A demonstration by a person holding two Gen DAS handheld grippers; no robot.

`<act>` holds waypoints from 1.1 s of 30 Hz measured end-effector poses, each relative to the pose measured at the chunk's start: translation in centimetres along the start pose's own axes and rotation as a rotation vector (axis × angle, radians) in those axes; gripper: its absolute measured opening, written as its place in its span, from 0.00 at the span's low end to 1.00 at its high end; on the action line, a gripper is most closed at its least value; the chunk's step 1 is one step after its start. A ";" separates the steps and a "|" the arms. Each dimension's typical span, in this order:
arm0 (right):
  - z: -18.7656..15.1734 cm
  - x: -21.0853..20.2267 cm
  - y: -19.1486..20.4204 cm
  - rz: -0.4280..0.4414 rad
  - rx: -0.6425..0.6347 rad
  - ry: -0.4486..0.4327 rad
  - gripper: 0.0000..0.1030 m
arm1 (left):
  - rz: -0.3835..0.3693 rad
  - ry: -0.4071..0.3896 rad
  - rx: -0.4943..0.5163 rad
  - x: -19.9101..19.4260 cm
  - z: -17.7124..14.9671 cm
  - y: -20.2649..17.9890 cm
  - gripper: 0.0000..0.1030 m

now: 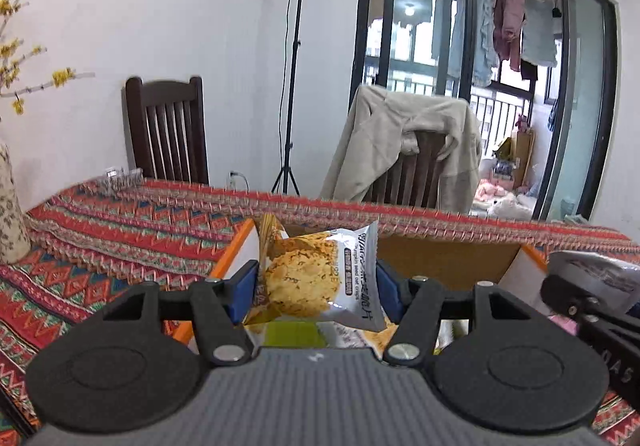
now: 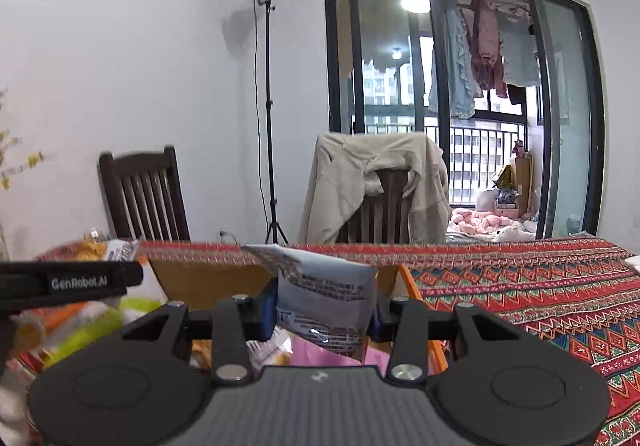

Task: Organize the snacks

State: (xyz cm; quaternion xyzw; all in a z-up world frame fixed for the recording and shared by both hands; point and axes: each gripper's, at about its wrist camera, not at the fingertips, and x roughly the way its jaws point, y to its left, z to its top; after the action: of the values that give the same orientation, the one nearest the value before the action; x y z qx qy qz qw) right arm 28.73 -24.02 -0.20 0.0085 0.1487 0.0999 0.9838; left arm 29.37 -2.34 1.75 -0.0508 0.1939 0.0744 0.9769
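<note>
Left wrist view. The left gripper (image 1: 316, 282) is closed on 1 oat crisp packet (image 1: 320, 278), its blue pads pressing the packet's 2 sides. The packet stands roughly upright between the fingers, printed face toward the camera, held above the orange-edged cardboard box (image 1: 448, 258) that sits on the patterned tablecloth (image 1: 120, 230). More snack wrappers show below the packet, inside the box. At the far right edge the other tool appears with a silvery packet. Risk, as a judgement: the pillow pack is air-filled and glossy, so a light pinch could let it slip or swivel — and a release from this height could bounce it off the box wall onto the cloth.

Right wrist view. The right gripper (image 2: 326, 310) is clamped on 1 silver packet (image 2: 326, 302), back side with fine print facing the camera, top corner tilted left. It hangs over the same box, whose orange right rim (image 2: 416, 294) lies just right of the packet; pink and yellow-green wrappers lie beneath. The left tool's black arm crosses the left edge, near. Risk, as a judgement: both tools work over 1 box at close quarters — a careless lowering could knock them together, or crush the snacks already lying inside.
</note>
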 end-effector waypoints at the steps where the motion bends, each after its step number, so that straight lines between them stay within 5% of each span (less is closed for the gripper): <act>1: -0.1 0.3 -0.1 0.004 0.006 0.011 0.40 | 0.001 0.008 0.004 0.3 -0.3 0.2 0.60; 5: -0.8 0.9 0.0 0.004 -0.007 0.037 0.40 | -0.008 0.011 0.014 0.6 -1.0 0.6 0.67; 8: -1.2 0.7 0.0 0.003 -0.009 0.047 0.45 | -0.016 0.001 0.000 0.2 -1.1 1.0 0.82; 10: -1.4 0.2 -0.2 -0.001 0.005 0.049 0.77 | -0.003 -0.018 -0.007 -0.1 -1.1 1.3 1.00; 12: -1.5 -0.3 -0.6 -0.003 0.025 0.043 0.92 | 0.005 -0.040 -0.013 -0.3 -1.2 1.5 1.00; 16: -1.6 -0.7 -1.0 -0.012 0.044 0.040 1.00 | 0.002 -0.041 -0.034 -0.4 -1.2 1.8 1.00; 33: 0.4 -4.6 -1.2 -0.024 0.015 0.032 1.00 | 0.002 -0.081 -0.050 -6.6 0.7 2.1 1.00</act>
State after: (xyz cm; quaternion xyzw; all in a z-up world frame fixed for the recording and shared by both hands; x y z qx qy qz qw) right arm 24.74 -26.11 1.48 0.0124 0.1653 0.0870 0.9823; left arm 23.24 -1.02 4.76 -0.0719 0.1525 0.0821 0.9822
